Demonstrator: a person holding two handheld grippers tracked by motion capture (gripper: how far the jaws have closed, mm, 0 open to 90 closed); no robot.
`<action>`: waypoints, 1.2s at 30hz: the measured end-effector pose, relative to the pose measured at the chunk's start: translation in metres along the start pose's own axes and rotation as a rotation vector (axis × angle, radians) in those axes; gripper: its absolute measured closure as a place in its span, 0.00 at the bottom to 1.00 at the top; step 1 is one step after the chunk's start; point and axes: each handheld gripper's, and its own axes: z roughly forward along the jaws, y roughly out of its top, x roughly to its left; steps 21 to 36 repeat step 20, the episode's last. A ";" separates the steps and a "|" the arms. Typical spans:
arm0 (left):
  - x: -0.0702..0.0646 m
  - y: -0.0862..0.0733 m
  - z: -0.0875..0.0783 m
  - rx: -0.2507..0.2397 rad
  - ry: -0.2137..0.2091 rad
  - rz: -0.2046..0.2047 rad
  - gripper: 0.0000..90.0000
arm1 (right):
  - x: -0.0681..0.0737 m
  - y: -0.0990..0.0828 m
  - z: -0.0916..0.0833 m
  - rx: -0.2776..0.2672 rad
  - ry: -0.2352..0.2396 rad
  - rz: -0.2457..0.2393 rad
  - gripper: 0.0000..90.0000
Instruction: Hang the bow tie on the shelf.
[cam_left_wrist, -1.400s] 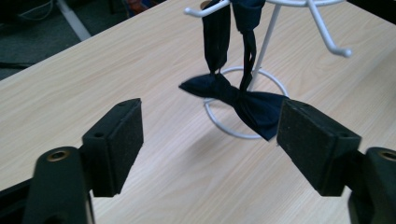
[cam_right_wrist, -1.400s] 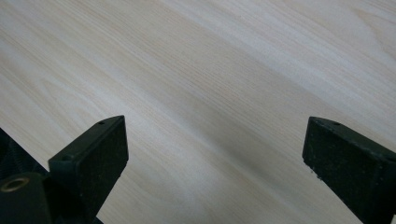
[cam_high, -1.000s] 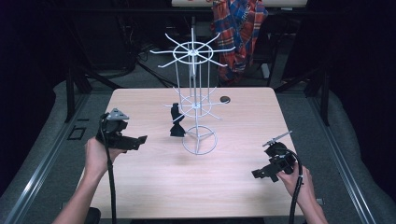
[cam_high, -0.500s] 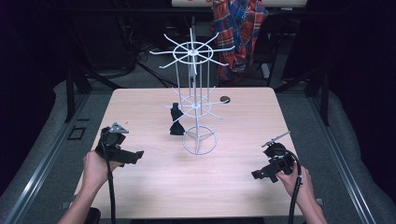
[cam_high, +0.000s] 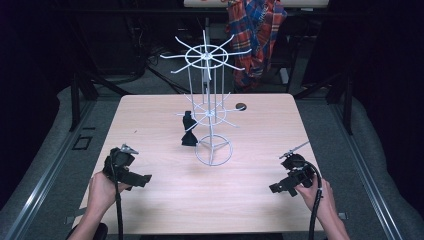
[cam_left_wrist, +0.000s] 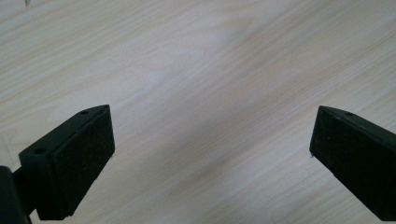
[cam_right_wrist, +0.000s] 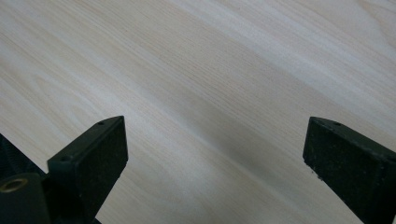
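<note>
A white wire display stand (cam_high: 213, 150) with spoked arms rises from the middle of the wooden table (cam_high: 250, 205). A small black item (cam_high: 188, 131) hangs at its lower left arm. My left gripper (cam_high: 144, 179) sits low over the table's near left part, held in a hand. Its jaws have just been opening and now stand wide apart (cam_left_wrist: 210, 140) over bare wood, with nothing between them. My right gripper (cam_high: 276, 188) rests near the front right, also in a hand. It is open (cam_right_wrist: 215, 144) over bare wood.
A small dark round thing (cam_high: 241, 106) lies on the table behind the stand. A plaid cloth (cam_high: 256, 30) hangs beyond the far edge. Cables trail from both grippers toward the near edge. Bare wood lies between the two hands.
My left hand and gripper have come down and back toward the near left edge of the table. The right gripper and the stand have not moved.
</note>
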 end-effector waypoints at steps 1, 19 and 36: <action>0.002 -0.003 0.004 0.021 -0.008 -0.001 0.00 | -0.002 0.000 0.000 0.028 -0.015 -0.011 0.07; 0.010 -0.009 0.013 0.054 0.002 -0.017 0.00 | -0.007 -0.003 0.012 0.064 0.023 0.006 0.08; 0.010 -0.009 0.013 0.054 0.001 -0.017 0.00 | -0.007 -0.003 0.012 0.057 0.036 0.014 0.08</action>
